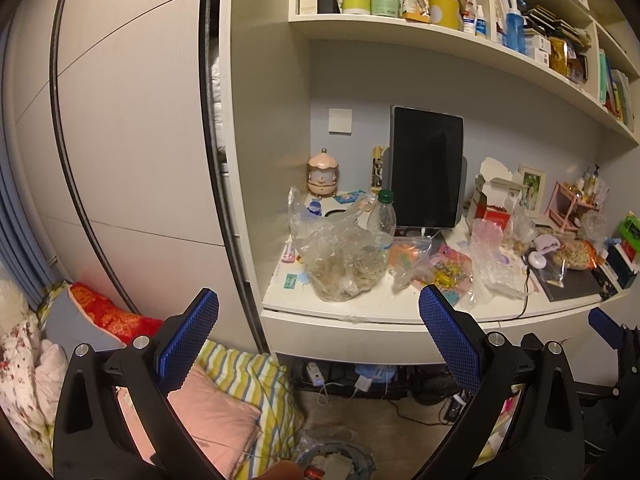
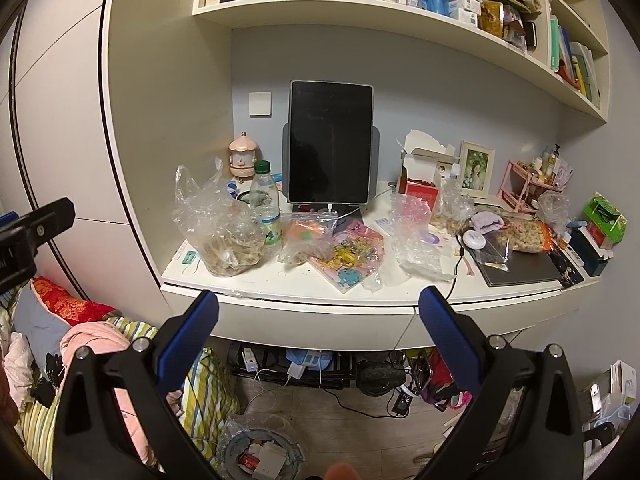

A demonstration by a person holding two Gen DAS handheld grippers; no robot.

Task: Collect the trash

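A white desk (image 2: pixel 304 286) holds trash: a clear plastic bag of scraps (image 2: pixel 224 236) at its left, an empty plastic bottle (image 2: pixel 266 204) with a green cap, crumpled clear wrappers (image 2: pixel 414 236) and a torn white carton (image 2: pixel 424 168). The bag (image 1: pixel 340 256) and bottle (image 1: pixel 382 220) also show in the left wrist view. A lined trash bin (image 2: pixel 260 454) stands on the floor below, also seen in the left wrist view (image 1: pixel 334 458). My left gripper (image 1: pixel 318 312) is open and empty, short of the desk edge. My right gripper (image 2: pixel 318 308) is open and empty, in front of the desk.
A black tablet (image 2: pixel 330 144) stands on a stand at the desk's back. A snack bag (image 2: pixel 524 236), a photo frame (image 2: pixel 476 170) and a pink rack (image 2: pixel 528 188) sit at the right. Full shelves hang above. Bedding (image 2: pixel 100 344) lies at the left; cables (image 2: pixel 320 372) lie under the desk.
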